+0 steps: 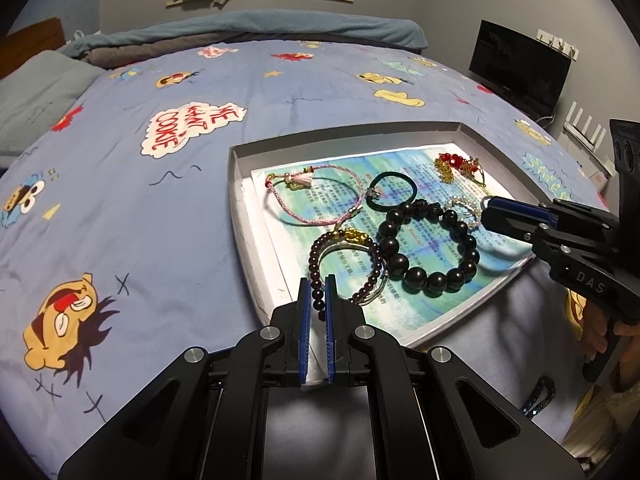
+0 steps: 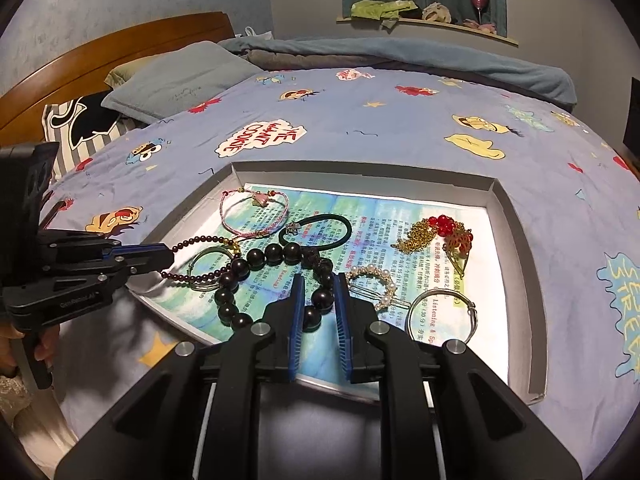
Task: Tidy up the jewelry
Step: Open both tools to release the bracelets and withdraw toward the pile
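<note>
Looking through the left wrist view first: the left tool [image 1: 316, 292] has its pads nearly shut around the small-bead garnet bracelet [image 1: 344, 264], pinching the strand at the near edge of the shallow grey tray [image 1: 240, 216]. My worry is the thin silver bangle [image 1: 374, 284] lying tangled under that strand. Lift now and it likely comes along or flicks out onto the bed. The big dark-bead bracelet [image 1: 430, 248] touches the garnet one too, so it could get dragged. The right tool [image 1: 490, 210] comes in from the right, tip at the pearl hair clip [image 1: 466, 210]; how wide it stands I cannot tell from here.

Right wrist view: the right tool [image 2: 318, 300] is partly open, straddling a couple of the big beads without closing on them. The hair clip sits just beside its right finger, and the plain silver hoop [image 2: 442, 316] is near that, so a sloppy sweep knocks both. Tray walls are low, and the soft bedspread [image 2: 400, 128] could let the tray tip if pressed. Open room is toward the far tray corner, behind the black hair tie [image 2: 316, 230] and pink cord bracelet [image 2: 254, 214].
</note>
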The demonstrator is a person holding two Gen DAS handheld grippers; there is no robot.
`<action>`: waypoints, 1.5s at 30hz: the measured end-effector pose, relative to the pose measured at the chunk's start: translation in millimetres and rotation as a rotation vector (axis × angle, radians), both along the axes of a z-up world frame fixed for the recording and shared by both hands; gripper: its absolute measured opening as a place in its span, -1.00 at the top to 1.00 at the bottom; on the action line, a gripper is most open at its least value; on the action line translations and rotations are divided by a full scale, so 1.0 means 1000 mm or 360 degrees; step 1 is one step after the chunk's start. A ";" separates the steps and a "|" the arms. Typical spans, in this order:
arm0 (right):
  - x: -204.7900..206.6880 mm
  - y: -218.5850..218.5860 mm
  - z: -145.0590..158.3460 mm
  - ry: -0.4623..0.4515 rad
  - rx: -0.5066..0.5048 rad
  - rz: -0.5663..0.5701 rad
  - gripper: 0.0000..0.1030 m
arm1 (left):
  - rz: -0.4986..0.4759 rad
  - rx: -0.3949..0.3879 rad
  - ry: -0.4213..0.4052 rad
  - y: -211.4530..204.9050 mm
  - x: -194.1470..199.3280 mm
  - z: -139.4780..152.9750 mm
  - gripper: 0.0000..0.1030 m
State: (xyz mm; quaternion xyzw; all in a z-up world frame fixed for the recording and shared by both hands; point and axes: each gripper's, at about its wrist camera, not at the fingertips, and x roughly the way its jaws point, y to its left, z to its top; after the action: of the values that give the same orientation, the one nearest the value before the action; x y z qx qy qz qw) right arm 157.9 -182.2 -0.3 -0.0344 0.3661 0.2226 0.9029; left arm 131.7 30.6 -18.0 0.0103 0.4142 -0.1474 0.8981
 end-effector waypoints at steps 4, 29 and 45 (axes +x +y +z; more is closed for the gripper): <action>-0.001 0.001 0.001 -0.0004 0.0004 -0.0001 0.70 | 0.0010 0.0021 -0.0015 -0.001 0.003 -0.001 0.88; -0.021 -0.027 0.023 -0.0039 0.0073 -0.0101 -0.14 | 0.0036 0.0059 -0.0196 -0.002 -0.017 0.028 -0.16; -0.057 -0.052 0.050 -0.0161 0.0079 -0.0180 -0.89 | 0.0165 0.0031 -0.0262 0.015 -0.050 0.048 -0.76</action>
State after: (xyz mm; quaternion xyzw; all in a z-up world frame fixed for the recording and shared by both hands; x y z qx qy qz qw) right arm 101.3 -234.2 50.0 -0.0025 0.3158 0.1783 0.9319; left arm 81.3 45.4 30.3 0.0096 0.3403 -0.0956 0.9354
